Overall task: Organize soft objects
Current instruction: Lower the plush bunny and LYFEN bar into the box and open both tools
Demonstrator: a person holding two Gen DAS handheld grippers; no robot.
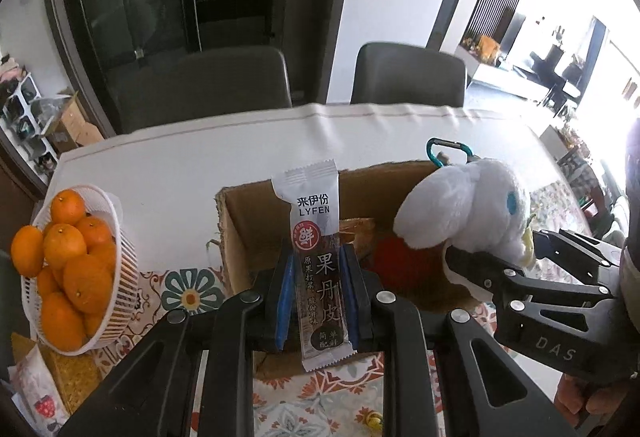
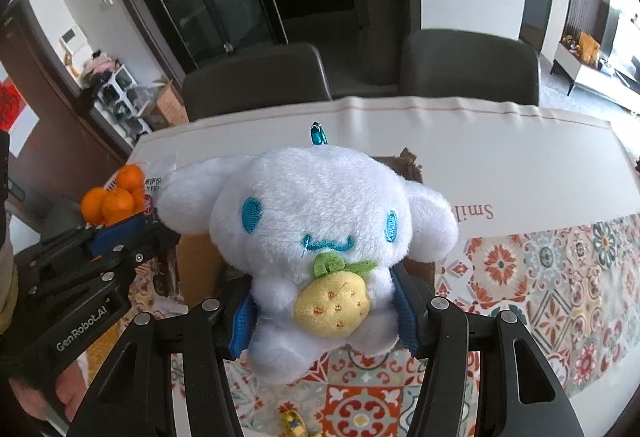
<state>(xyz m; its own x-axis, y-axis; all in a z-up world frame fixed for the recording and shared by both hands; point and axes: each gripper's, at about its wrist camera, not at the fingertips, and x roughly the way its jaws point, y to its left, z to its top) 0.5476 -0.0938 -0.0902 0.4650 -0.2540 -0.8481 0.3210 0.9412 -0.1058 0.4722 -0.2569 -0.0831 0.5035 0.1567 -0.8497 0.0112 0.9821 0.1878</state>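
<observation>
Left gripper (image 1: pixel 318 301) jaws pinch a LYFEN fruit-leather snack pack (image 1: pixel 318 265) upright, low on the wrapper, over the near edge of the cardboard box (image 1: pixel 240 233). Right gripper (image 2: pixel 324 313) jaws squeeze a white plush dog (image 2: pixel 316 237) w/ yellow strawberry around its body, just above the box's right side. Risks, imo: slick wrapper slides thru the pads & lands outside the box; plush's blue carabiner (image 1: pixel 442 151) snags the box wall; grippers are close, could bump. Orange basket (image 1: pixel 112 277) sits near the box's left side, easy to knock.

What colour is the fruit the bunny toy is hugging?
Pale yellow with a green leaf; the fruit on the toy shows best in the right wrist view.
</observation>
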